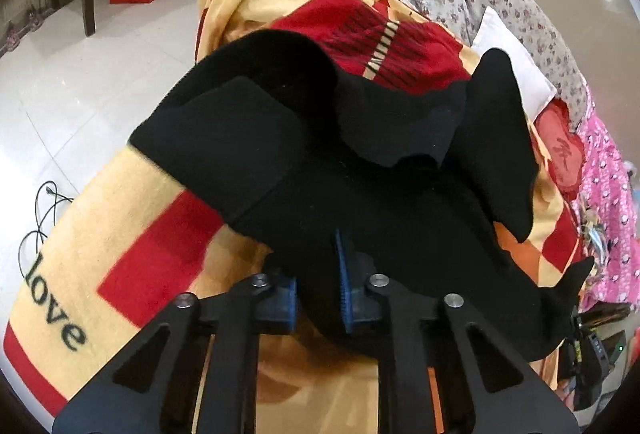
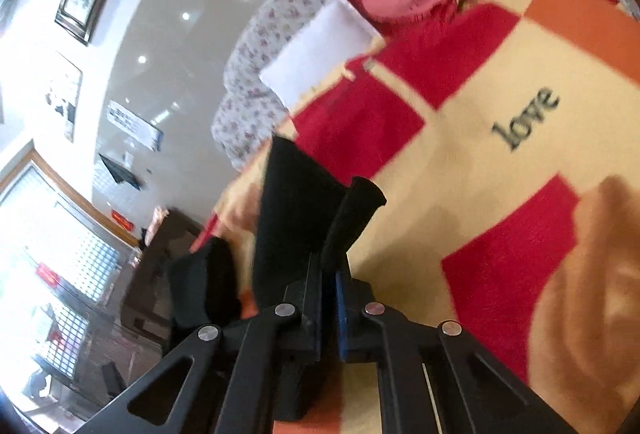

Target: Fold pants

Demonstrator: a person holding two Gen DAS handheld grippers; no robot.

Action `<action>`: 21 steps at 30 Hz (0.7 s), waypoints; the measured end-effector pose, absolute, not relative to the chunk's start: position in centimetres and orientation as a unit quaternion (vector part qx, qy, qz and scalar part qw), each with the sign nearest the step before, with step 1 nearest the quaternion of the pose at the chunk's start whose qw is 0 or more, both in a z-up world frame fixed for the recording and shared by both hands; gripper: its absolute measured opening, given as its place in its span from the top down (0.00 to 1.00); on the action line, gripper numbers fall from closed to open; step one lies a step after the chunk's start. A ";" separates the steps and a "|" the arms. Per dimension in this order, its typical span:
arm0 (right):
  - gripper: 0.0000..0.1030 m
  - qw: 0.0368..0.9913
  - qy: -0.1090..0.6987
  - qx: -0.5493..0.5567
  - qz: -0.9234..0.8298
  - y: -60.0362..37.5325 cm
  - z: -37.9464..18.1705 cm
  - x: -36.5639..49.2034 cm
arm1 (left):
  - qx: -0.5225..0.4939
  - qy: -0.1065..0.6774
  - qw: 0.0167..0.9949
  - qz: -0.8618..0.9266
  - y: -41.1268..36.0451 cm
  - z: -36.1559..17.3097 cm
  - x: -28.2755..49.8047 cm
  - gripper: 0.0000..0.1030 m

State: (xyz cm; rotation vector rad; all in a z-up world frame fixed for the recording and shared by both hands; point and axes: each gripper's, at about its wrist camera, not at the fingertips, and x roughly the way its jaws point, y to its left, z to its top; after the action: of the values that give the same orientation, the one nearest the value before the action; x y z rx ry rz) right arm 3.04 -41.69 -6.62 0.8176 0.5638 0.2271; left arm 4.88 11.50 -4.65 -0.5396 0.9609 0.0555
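Black pants [image 1: 304, 138] lifted above a checked "love" blanket [image 1: 132, 242]. The left tongs [image 1: 318, 298] are clamped on a bunched fold; the cloth runs away from them, forward and to their left, a free end hanging at right. The right tongs [image 2: 328, 298] are pinched on another edge, the fabric [image 2: 292, 210] rising straight ahead. Both grip equally close; the garment's long axis appears to span between them.
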 end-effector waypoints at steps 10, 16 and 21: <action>0.96 0.890 0.222 0.374 0.138 -43.8 -1.1 -4.3 | -0.258 0.423 0.869 -0.007 12.5 -0.6 1.0 0.95; 0.96 0.890 0.252 0.361 0.117 -44.7 -2.4 -5.3 | -0.263 0.437 0.860 -0.014 12.7 -1.8 0.4 0.95; 0.95 0.871 0.294 0.381 0.100 -45.6 -5.4 -4.6 | -0.270 0.450 0.851 -0.007 13.0 -2.8 0.0 0.90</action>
State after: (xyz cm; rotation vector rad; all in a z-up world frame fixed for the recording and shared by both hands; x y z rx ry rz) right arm -4.57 -45.55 -5.37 0.7972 0.6137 0.2098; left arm 0.05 12.99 -2.81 -0.5695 0.9473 -0.0146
